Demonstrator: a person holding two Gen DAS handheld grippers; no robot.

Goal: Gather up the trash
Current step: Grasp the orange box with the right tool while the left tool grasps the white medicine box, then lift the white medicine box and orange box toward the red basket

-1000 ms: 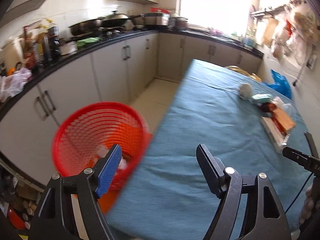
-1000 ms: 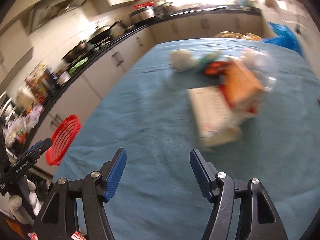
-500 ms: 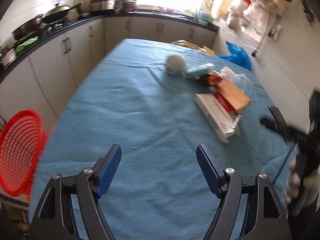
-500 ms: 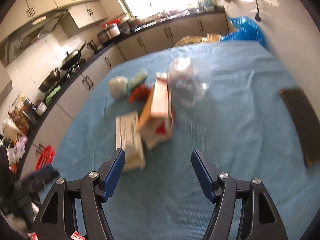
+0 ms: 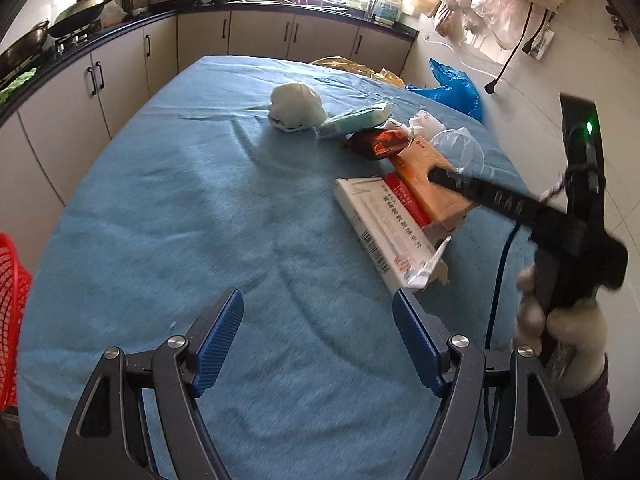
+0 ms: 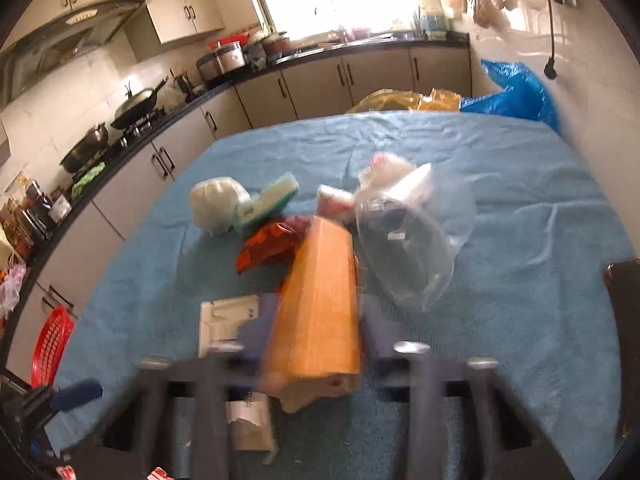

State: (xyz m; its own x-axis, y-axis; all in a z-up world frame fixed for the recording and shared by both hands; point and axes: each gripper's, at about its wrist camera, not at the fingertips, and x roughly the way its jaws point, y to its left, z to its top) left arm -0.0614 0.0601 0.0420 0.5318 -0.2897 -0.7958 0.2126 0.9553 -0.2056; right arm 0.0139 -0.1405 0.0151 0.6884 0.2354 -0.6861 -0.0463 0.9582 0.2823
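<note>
The left gripper (image 5: pixel 318 340) hangs over the near part of the blue tablecloth (image 5: pixel 180 220), blue-padded fingers (image 5: pixel 218 336) spread wide — nothing between them, just bare cloth beneath.

Over to the right gripper (image 6: pixel 316 364) — it's badly blurred in its own camera, but its fingers sit either side of the orange box (image 6: pixel 320 308), with the box filling the gap. Whether the pads are actually pressing on the cardboard, I can't tell through the smear. From the left wrist view you see one dark finger (image 5: pixel 488 196) of that gripper laid across the top of the same orange box (image 5: pixel 432 184), the person's hand (image 5: pixel 560 320) wrapped round the handle at the right edge of the table.

The trash sits in a cluster toward the right side of the tabletop. The orange box leans on a long white carton (image 5: pixel 384 232) with a barcode and red print. Beyond them, toward the far edge: a red foil wrapper (image 5: pixel 380 142), a teal-and-white pack (image 5: pixel 356 120), a white crumpled wad (image 5: pixel 296 106). A clear plastic bag (image 6: pixel 412 240) lies just beside the orange box on its right, touching it.

The red mesh basket (image 5: pixel 12 308) stands off the table's left edge, down by the cabinets (image 5: pixel 64 112) — well apart from the pile.

A blue plastic bag (image 5: pixel 456 88) and a yellow one (image 6: pixel 404 100) sit past the far right corner.
</note>
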